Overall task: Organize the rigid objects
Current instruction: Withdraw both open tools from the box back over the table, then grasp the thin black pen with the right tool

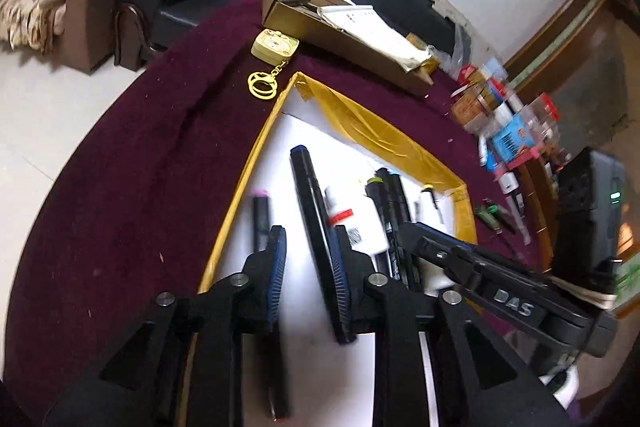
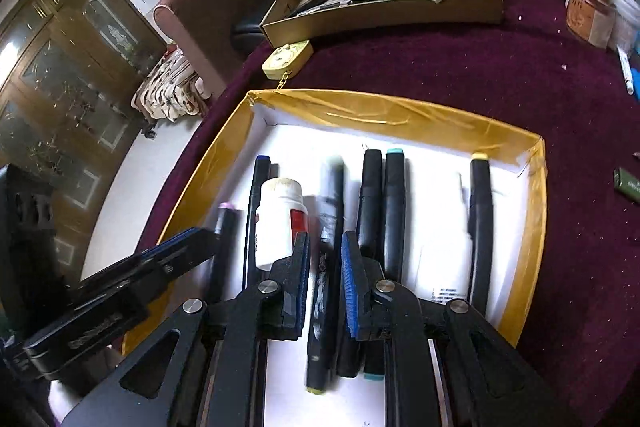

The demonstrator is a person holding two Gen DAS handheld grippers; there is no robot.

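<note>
A shallow white box with a yellow-taped rim (image 1: 256, 163) (image 2: 360, 103) lies on the maroon cloth. It holds several black markers and a white bottle (image 1: 352, 223) (image 2: 280, 219). My left gripper (image 1: 308, 231) hangs over the box's left part, open, with only white floor between its pads. A blue-capped marker (image 1: 304, 179) lies just past its tips, and a pink-capped marker (image 1: 260, 211) runs under its left finger. My right gripper (image 2: 325, 235) is open, and a blurred marker (image 2: 326, 195) lies lengthwise between its pads, which do not visibly press on it. Each gripper shows at the edge of the other's view.
A yellow keychain case (image 1: 276, 45) (image 2: 288, 57) sits beyond the box's far corner. Behind it stands a long cardboard box (image 1: 360, 47) (image 2: 380, 15) with papers. Packets and jars (image 1: 500, 115) crowd the right side, near a green lighter (image 2: 628, 183). A black sofa lies beyond the table.
</note>
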